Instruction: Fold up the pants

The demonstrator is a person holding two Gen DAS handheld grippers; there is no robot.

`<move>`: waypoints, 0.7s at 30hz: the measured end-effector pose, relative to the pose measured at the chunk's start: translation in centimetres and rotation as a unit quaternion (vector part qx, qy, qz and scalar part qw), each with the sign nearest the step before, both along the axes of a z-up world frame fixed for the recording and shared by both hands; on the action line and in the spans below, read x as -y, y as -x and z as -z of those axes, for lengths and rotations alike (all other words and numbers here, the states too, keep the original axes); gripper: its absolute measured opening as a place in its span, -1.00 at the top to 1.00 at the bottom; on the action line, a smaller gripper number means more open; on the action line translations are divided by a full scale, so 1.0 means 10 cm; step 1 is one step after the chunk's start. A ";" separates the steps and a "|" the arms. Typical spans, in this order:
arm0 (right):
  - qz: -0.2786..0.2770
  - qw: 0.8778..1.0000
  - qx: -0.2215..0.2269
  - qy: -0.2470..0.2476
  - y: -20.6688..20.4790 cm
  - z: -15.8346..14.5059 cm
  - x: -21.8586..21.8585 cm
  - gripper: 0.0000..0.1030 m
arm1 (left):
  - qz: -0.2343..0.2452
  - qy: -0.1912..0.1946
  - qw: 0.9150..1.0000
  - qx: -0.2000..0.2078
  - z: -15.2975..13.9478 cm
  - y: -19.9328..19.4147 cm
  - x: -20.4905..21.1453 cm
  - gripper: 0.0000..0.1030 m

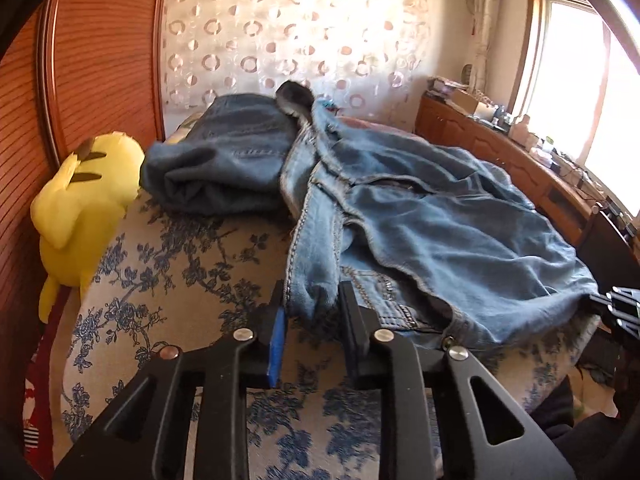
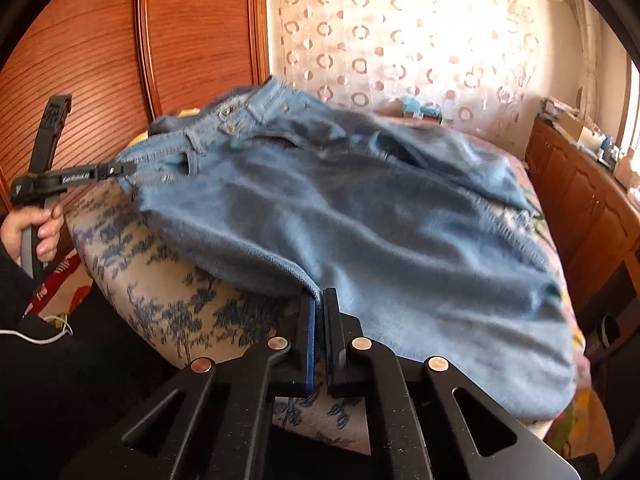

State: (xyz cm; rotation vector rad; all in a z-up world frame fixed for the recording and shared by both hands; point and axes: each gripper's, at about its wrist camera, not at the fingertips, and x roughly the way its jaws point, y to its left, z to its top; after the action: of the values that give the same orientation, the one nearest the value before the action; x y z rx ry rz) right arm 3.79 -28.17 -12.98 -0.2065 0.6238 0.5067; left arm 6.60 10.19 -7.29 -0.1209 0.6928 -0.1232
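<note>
Light blue jeans (image 1: 420, 216) lie spread and rumpled on the bed with the blue floral sheet (image 1: 180, 280). My left gripper (image 1: 312, 304) has its jaws around the waistband edge with a gap between them; the denim sits between the fingers. In the right wrist view the jeans (image 2: 360, 224) cover most of the bed and look blurred. My right gripper (image 2: 319, 300) is shut on a hem edge of the jeans at the near side. The left gripper (image 2: 120, 168) shows at the waistband, held by a hand.
A folded pile of darker jeans (image 1: 224, 160) lies at the back left of the bed. A yellow plush toy (image 1: 84, 208) sits by the wooden wardrobe (image 1: 100, 60). A wooden cabinet (image 1: 520, 168) with clutter runs along the right under the window.
</note>
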 end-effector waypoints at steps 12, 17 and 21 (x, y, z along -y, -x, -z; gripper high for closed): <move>0.006 0.998 0.065 -0.014 0.23 -0.54 0.26 0.94 | 0.015 0.012 0.999 0.051 -0.50 0.47 0.14 0.61; 0.003 0.996 0.084 -0.024 0.34 -0.69 0.31 0.94 | 0.028 0.006 0.998 0.058 -0.64 0.64 0.20 0.61; 0.000 0.994 0.107 -0.028 0.40 -0.83 0.35 0.94 | 0.036 0.009 0.997 0.065 -0.73 0.73 0.24 0.61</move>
State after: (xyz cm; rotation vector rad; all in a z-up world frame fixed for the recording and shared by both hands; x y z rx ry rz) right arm -0.23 -31.65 -4.70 -0.2053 0.4012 0.4940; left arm -0.67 7.81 -0.02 -0.1032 0.5675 -0.2052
